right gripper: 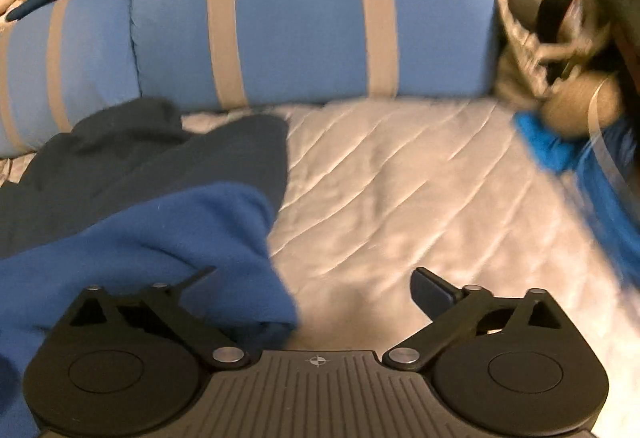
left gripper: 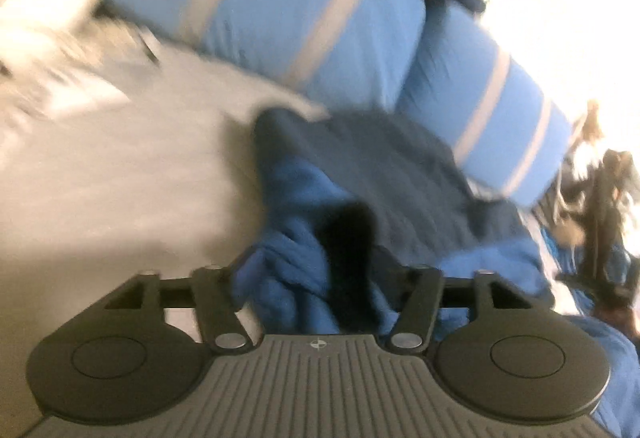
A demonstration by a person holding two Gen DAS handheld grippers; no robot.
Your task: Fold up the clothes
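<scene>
A blue fleece garment (left gripper: pixel 296 246) is bunched up between the fingers of my left gripper (left gripper: pixel 344 262), which is shut on it; the fingertips are hidden in the cloth. A dark navy garment (left gripper: pixel 392 173) lies flat on the bed behind it. In the right wrist view the same blue garment (right gripper: pixel 140 250) lies at the left, with the navy garment (right gripper: pixel 132 161) beyond it. My right gripper (right gripper: pixel 316 290) is open and empty above the quilt, with the blue cloth's edge by its left finger.
A pale quilted bedspread (right gripper: pixel 400 177) covers the bed. Blue pillows with beige stripes (right gripper: pixel 304 9) stand along the back, also shown in the left wrist view (left gripper: pixel 288 5). A cluttered pile with a bag (right gripper: pixel 560 37) and bright blue cloth (right gripper: pixel 552 145) lies at the right.
</scene>
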